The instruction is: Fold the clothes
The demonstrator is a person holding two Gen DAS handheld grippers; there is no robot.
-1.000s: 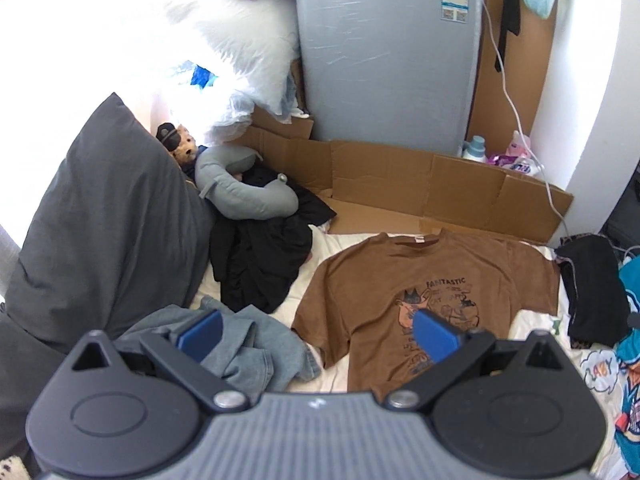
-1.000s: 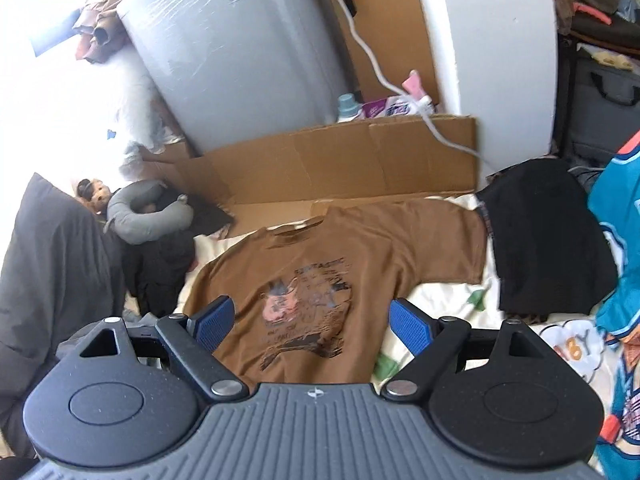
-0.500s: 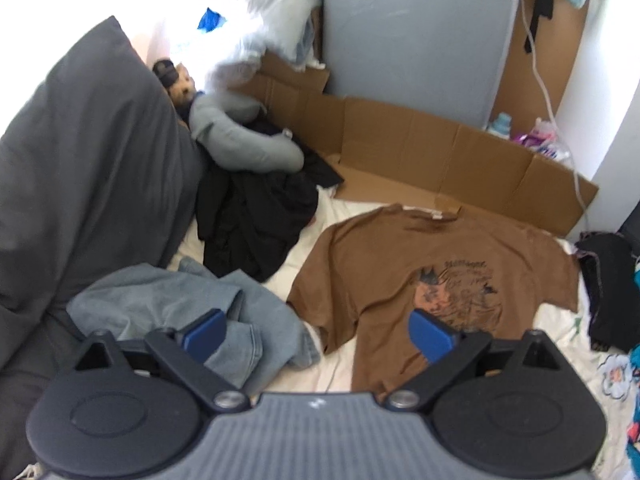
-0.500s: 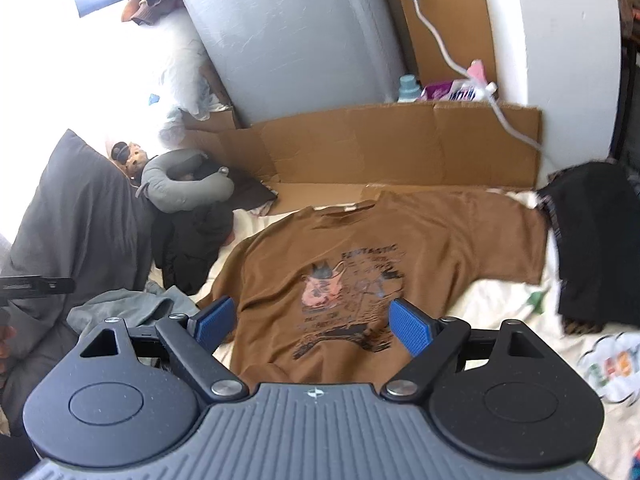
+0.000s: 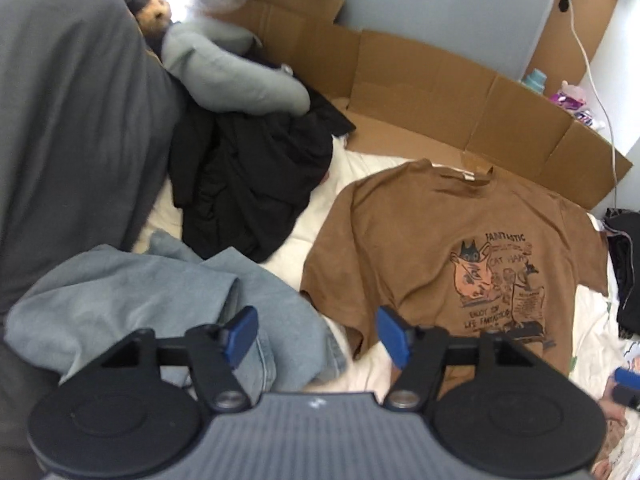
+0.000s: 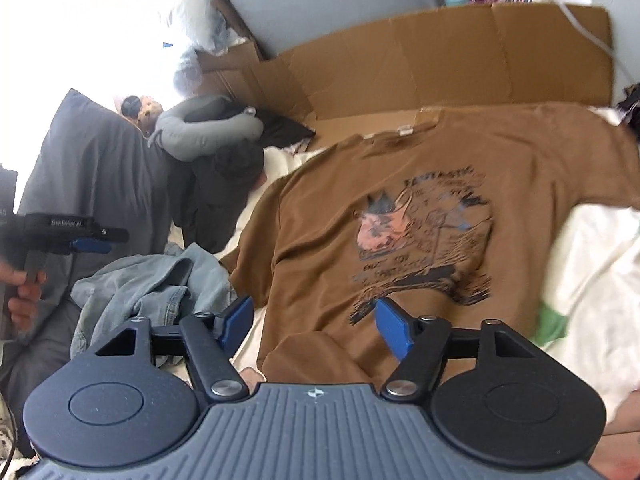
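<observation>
- The left gripper (image 5: 316,332), black with blue pads, hangs with its jaws spread wide and nothing between them, above the near edge of the bed where a crumpled pale-blue denim garment (image 5: 132,304) meets the hem of a brown short-sleeved T-shirt with a cat print (image 5: 448,248)
- The right gripper (image 6: 314,326), of the same make, is also spread apart and empty, hovering over the near left corner of the brown T-shirt (image 6: 420,208), where a bit of the hem is turned up
- The T-shirt lies flat, print up, on a white bedsheet (image 5: 316,208), collar towards the far side
- Left of it sits a heap of black clothes (image 5: 252,184), with a grey U-shaped neck pillow (image 5: 232,80) on its far side and a dark grey pillow (image 5: 76,120) further left
- Flattened brown cardboard (image 5: 420,92) lines the far edge
- In the right wrist view, a hand (image 6: 20,292) at the far left holds the left gripper's handle
</observation>
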